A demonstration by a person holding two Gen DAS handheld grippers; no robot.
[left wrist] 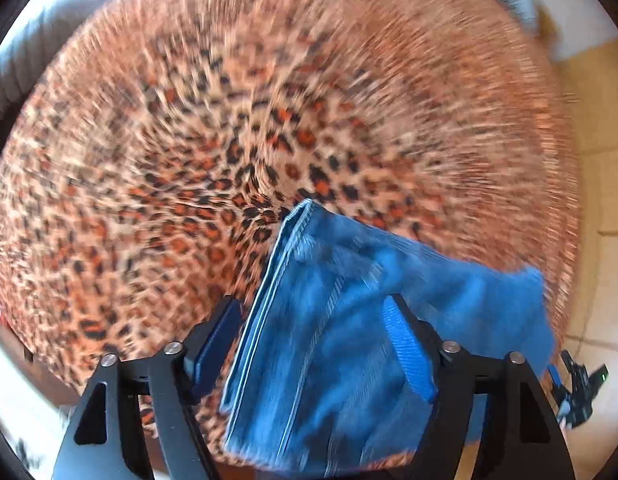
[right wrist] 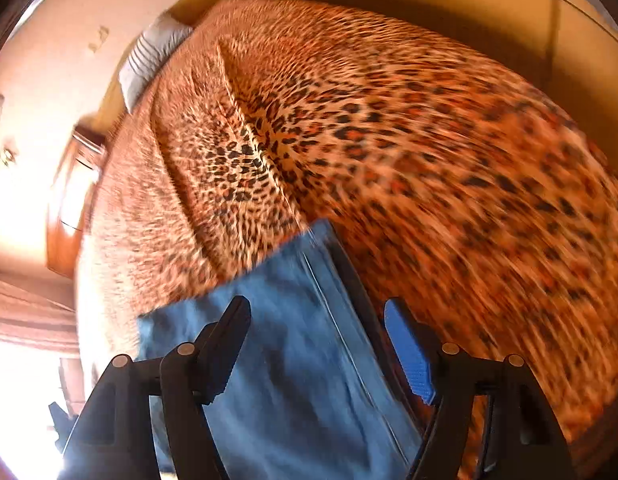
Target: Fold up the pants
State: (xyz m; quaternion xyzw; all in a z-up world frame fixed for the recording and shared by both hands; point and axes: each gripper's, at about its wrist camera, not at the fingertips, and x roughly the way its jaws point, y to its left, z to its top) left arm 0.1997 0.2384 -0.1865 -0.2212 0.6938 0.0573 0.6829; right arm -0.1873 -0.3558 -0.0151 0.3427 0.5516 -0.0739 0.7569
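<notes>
Nearest to us, the left gripper [left wrist: 315, 330] has its jaws spread wide, and the blue pants [left wrist: 349, 320] lie between and under them; whether either pad actually presses the cloth we cannot tell, but nothing looks pinched. The right gripper [right wrist: 317, 334] is likewise wide open, with the same pants [right wrist: 293, 360] running beneath it and one stitched edge passing between the two fingers. From the left wrist view we see several layered edges stacked along the near side of the pants, so we judge that at least one fold is already made and the bundle rests as a compact shape on the bed. What remains, as far as we can judge, is at most a last fold or some smoothing; both pairs of jaws being open hints that the cloth may be let go. Beyond the pants stretches the leopard-print bedspread [right wrist: 429, 140], then a grey pillow [right wrist: 157, 56] at the far end of the bed. Both views are heavily smeared, the lower part of the pants is cut off by the frame, and the waistband and leg ends cannot be told apart.
</notes>
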